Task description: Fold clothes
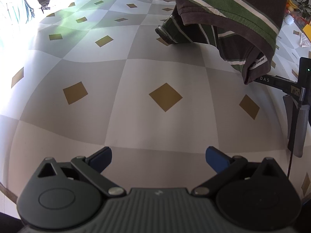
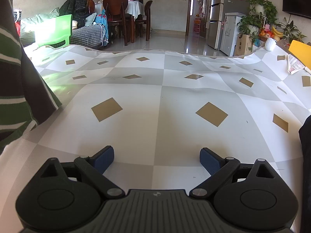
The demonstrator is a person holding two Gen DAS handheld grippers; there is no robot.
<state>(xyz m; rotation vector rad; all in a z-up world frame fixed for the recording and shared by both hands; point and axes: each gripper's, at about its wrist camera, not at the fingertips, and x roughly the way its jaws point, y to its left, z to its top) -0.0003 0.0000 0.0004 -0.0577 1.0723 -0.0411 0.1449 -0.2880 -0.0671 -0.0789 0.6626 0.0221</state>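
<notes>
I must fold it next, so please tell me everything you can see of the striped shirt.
The striped shirt is soft knit cloth in dark brown with green bands and thin white lines. It has a brown ribbed sleeve cuff and a collar with a white label. It hangs crumpled at the upper right of the left wrist view, its lower part resting on the checked tablecloth. Neither gripper touches it.

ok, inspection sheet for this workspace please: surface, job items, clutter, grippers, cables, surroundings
Surface: grey-and-white checked tablecloth with tan diamonds, rippled at the far edge.
Job's things: green, brown and white striped shirt, hanging above the cloth.
Clutter: crumpled printed wrapper, yellow board, white container.
Grippers: left gripper and right gripper open, empty.
Cables: thin dark cord at the right edge.
Surroundings: green plastic chair, wooden dining chairs, silver fridge, houseplants.
</notes>
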